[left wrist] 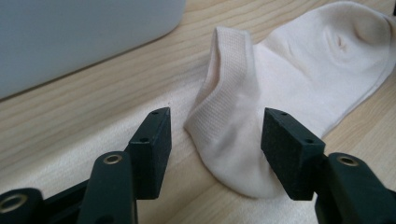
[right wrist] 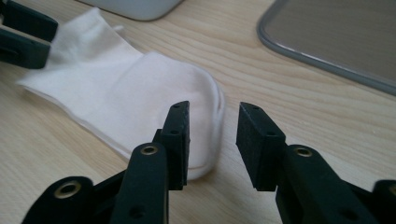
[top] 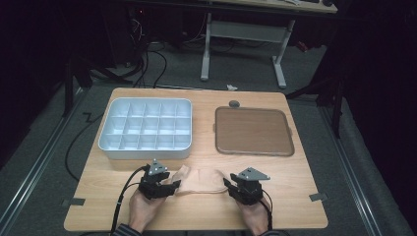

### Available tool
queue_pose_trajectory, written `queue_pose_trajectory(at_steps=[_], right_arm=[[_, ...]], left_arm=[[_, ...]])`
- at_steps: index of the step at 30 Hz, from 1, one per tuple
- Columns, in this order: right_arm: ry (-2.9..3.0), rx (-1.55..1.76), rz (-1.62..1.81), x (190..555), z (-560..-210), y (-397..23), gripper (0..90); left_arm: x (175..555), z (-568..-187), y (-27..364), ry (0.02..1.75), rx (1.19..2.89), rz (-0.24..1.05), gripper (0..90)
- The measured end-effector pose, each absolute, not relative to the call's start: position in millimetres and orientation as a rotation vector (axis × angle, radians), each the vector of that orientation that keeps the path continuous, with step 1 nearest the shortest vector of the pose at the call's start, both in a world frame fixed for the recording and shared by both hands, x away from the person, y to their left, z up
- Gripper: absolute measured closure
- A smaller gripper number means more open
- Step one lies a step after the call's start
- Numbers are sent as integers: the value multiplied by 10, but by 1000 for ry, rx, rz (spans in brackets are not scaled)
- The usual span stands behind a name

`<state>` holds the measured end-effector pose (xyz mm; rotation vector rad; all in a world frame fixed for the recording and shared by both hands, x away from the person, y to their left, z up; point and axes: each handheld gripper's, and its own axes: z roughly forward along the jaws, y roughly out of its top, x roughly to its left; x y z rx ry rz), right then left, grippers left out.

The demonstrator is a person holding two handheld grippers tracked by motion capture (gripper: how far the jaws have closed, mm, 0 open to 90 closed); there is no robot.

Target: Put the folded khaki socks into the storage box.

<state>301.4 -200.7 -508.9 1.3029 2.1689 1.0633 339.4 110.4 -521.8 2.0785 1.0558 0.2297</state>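
- Two grippers, one in each of my hands, sit at the near edge of the wooden table [top: 98, 196], with the sock between them.
- My left gripper [left wrist: 215, 128]: jaws spread wide, nothing pinched. The ribbed cuff end of the sock lies in the gap between the pads, and neither pad presses on it.
- My right gripper [right wrist: 214, 126]: jaws parted, nothing pinched. The rounded toe end of the sock lies flat under and just beside one pad; the gap between the pads shows bare table.
- One pale cream ankle sock [top: 199, 179], lying flat on the wood, stretched across from the left gripper to the right one. Cuff toward the left gripper and slightly raised and open; toe toward the right gripper. It touches neither the organiser box nor the tray.
- One white plastic organiser box [top: 145, 128], divided into a grid of small compartments, stands beyond the left gripper, near the sock's cuff but apart from it.
- One brown tray with a pale rim [top: 253, 131] lies flat beyond the right gripper, well apart from the sock and beside the box.
- One small dark round object [top: 234, 103] rests on the table just past the tray's far edge; I cannot tell what it is.
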Motion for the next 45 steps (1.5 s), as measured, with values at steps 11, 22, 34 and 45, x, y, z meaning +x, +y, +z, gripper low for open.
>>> queue_pose_trajectory(at_steps=[11, 22, 34, 45], right_arm=[[2281, 1136, 1213, 2982, -4958, -1631, 874], [2377, 1123, 1177, 3082, -5215, -1188, 870], [2378, 1140, 1079, 3080, -5307, -1112, 844], [2372, 1136, 1108, 3072, -5330, -1136, 844]], left_arm=[[3366, -5308, 1180, 1084, 2017, 223, 469], [3358, -5314, 1139, 1055, 2045, 271, 480], [3349, -5331, 1145, 1005, 2069, 325, 558], [3375, -5286, 1071, 1018, 2113, 315, 610]])
